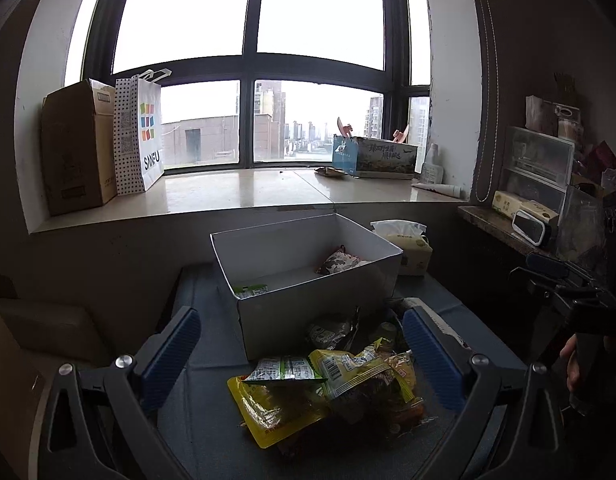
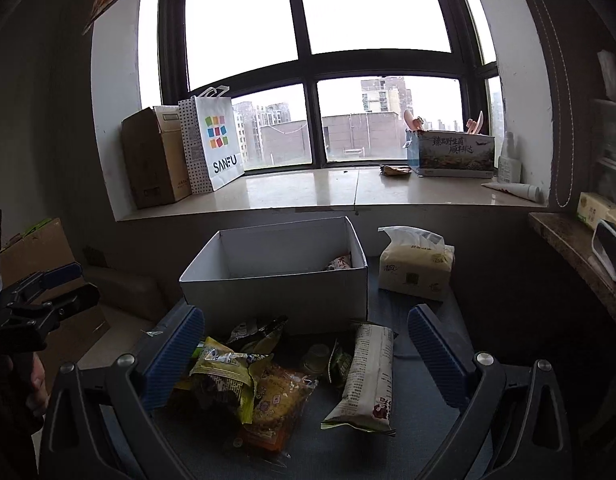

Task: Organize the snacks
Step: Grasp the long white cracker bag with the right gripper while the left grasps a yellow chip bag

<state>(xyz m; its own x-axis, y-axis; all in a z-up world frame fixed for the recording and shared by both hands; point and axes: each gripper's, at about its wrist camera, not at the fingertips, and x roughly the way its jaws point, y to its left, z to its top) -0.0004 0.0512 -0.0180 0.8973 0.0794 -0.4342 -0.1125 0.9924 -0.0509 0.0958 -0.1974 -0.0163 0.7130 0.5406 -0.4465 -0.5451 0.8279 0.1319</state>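
Left gripper (image 1: 304,356) spread wide above a heap of snack packets (image 1: 328,384) on the blue-grey table mat (image 1: 204,400), blue finger pads (image 1: 170,354) either side of the heap, nothing between them held. Right gripper (image 2: 304,356) likewise gaping, hovering over the same pile, gripping nothing. In the right wrist view: a crumpled green-yellow packet (image 2: 224,372) on top of an orange one (image 2: 276,408), a long white packet (image 2: 368,376) lying just to the right, a small clear cup (image 2: 316,356) tucked between them, darker packets (image 2: 256,332) up against the box. White cardboard box (image 1: 268,316) open-topped just behind the heap, touching or almost touching the nearest packets. Inside it, seen from the left wrist: a patterned pouch (image 1: 340,260) at the far right corner and a green packet (image 1: 250,290) at the near left corner, well apart. Tissue pack (image 2: 416,268) beside the box on its right. On the windowsill (image 2: 308,192) behind: a brown carton (image 2: 152,156), a white SANFU shopping bag (image 2: 216,144) leaning against it, and a printed box (image 2: 452,154) far to the right. Part of a hand (image 2: 36,384) on the left gripper's handle at the edge of the right wrist view.
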